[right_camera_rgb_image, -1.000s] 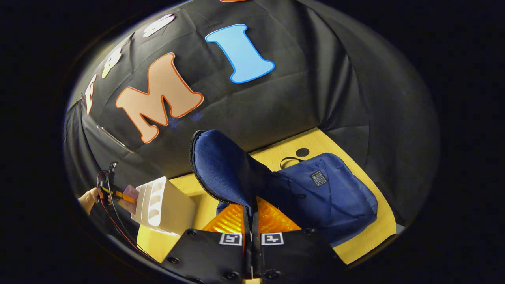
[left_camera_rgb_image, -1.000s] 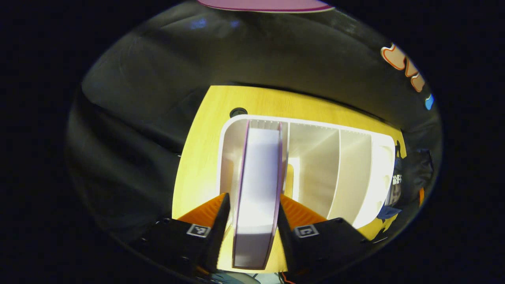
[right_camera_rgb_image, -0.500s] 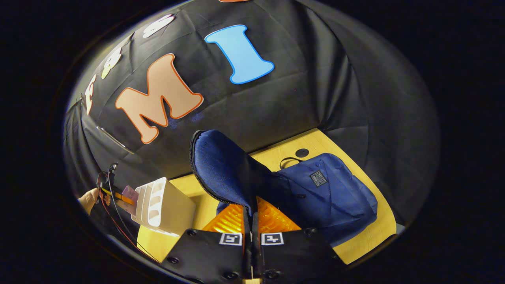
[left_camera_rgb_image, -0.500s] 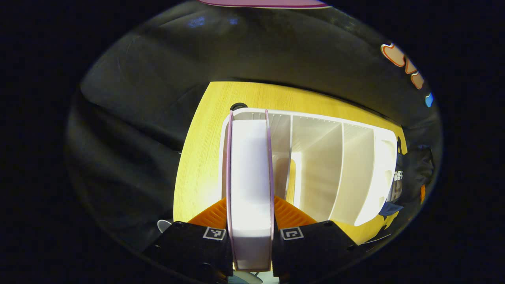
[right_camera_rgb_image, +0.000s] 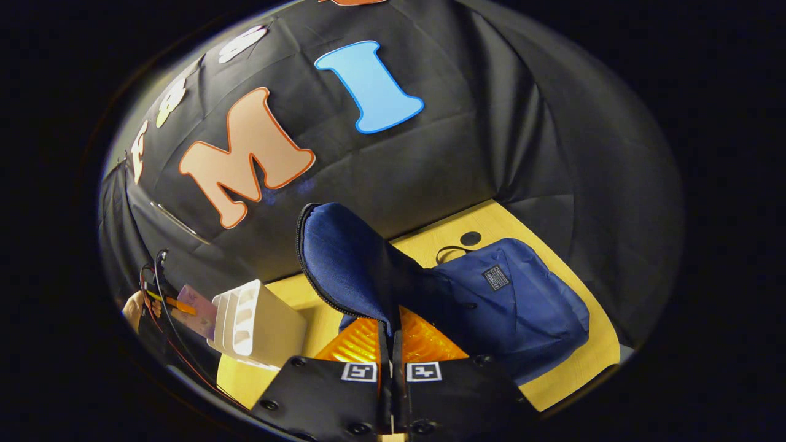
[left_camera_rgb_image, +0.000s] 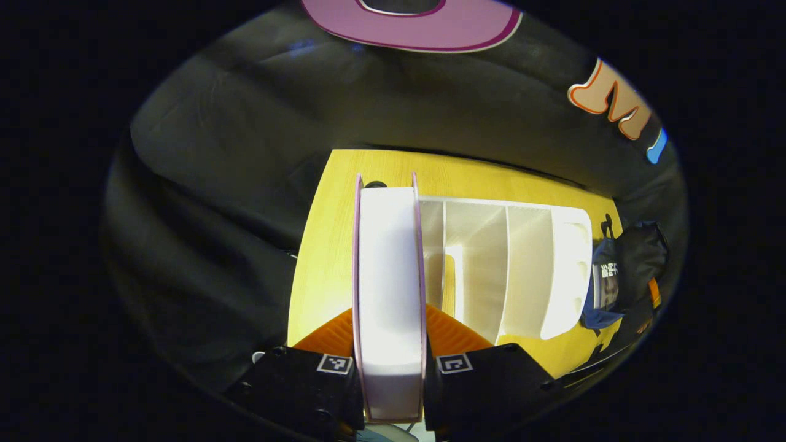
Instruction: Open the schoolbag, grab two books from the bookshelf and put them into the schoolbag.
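A book [left_camera_rgb_image: 389, 282] with pale pages and a purple cover stands on edge between the fingers of my left gripper [left_camera_rgb_image: 389, 322], which is shut on it; it sits just left of the white bookshelf [left_camera_rgb_image: 509, 264], clear of its slots. In the right gripper view my right gripper [right_camera_rgb_image: 390, 334] is shut on the raised flap [right_camera_rgb_image: 344, 258] of the blue schoolbag [right_camera_rgb_image: 516, 307], holding it up. Far left in that view are the white bookshelf [right_camera_rgb_image: 258, 319], the book [right_camera_rgb_image: 198, 305] and the hand [right_camera_rgb_image: 132, 307] holding the left gripper.
The yellow wooden table [left_camera_rgb_image: 325, 245] carries the bookshelf and the bag. A round hole [right_camera_rgb_image: 470, 237] is in the tabletop behind the bag. The dark bag end [left_camera_rgb_image: 632, 270] lies beyond the shelf's right side. Black cloth walls surround the table.
My left gripper has drawn the book up and out of the shelf's leftmost slot and pulled back from the shelf. My right gripper has kept the flap raised without moving.
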Motion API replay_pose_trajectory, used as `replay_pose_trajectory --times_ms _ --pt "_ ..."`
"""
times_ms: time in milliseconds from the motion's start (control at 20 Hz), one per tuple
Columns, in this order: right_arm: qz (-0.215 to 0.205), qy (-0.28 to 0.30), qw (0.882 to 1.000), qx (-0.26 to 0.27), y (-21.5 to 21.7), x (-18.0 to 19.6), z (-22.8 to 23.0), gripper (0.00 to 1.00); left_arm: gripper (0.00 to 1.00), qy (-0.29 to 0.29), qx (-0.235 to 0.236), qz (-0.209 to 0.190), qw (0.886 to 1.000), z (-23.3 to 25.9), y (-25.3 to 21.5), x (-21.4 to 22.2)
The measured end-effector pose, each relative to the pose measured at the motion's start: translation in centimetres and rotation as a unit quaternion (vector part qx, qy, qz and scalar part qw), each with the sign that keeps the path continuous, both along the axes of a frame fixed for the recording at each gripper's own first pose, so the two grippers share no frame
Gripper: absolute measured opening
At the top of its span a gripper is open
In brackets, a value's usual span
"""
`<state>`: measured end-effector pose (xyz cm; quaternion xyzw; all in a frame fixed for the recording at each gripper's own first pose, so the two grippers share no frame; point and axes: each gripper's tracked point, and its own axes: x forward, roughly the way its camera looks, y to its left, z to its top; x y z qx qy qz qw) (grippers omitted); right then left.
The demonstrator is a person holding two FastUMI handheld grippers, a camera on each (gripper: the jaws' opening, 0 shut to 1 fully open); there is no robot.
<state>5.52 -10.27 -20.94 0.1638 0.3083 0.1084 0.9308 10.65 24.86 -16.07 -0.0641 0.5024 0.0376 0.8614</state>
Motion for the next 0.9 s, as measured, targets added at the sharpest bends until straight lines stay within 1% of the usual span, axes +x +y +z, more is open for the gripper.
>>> replay_pose_trajectory --times_ms 150,200,400,550,750,800,850,900 --pt "-0.002 -0.001 1.0 -0.001 0.0 0.0 0.1 0.02 0.34 -0.018 -0.009 0.008 1.0 2.0 0.3 -0.3" --pt "-0.003 -0.002 1.0 -0.001 -0.1 -0.1 0.1 0.02 0.35 -0.025 -0.007 0.007 1.0 2.7 0.5 -0.3" --pt "-0.005 -0.001 1.0 -0.001 -0.1 -0.1 0.0 0.02 0.35 -0.058 -0.01 0.01 0.998 5.9 0.9 -1.2" --pt "-0.009 -0.001 1.0 0.0 -0.1 -0.1 0.0 0.02 0.35 -0.08 -0.017 -0.002 0.997 8.3 0.3 -2.1" --pt "-0.013 -0.002 1.0 -0.001 -0.2 -0.1 0.1 0.04 0.35 -0.103 -0.04 -0.01 0.994 10.8 -0.8 -2.9" --pt "-0.014 -0.002 1.0 -0.002 -0.2 -0.1 0.2 0.04 0.33 -0.108 -0.044 -0.012 0.993 11.4 -1.0 -3.2" --pt "-0.015 -0.002 1.0 -0.002 -0.2 -0.1 0.2 0.04 0.35 -0.113 -0.05 -0.012 0.992 11.8 -1.2 -3.1" --pt "-0.016 -0.003 1.0 -0.001 -0.2 -0.1 0.2 0.03 0.33 -0.117 -0.06 -0.011 0.991 12.1 -1.4 -3.4"
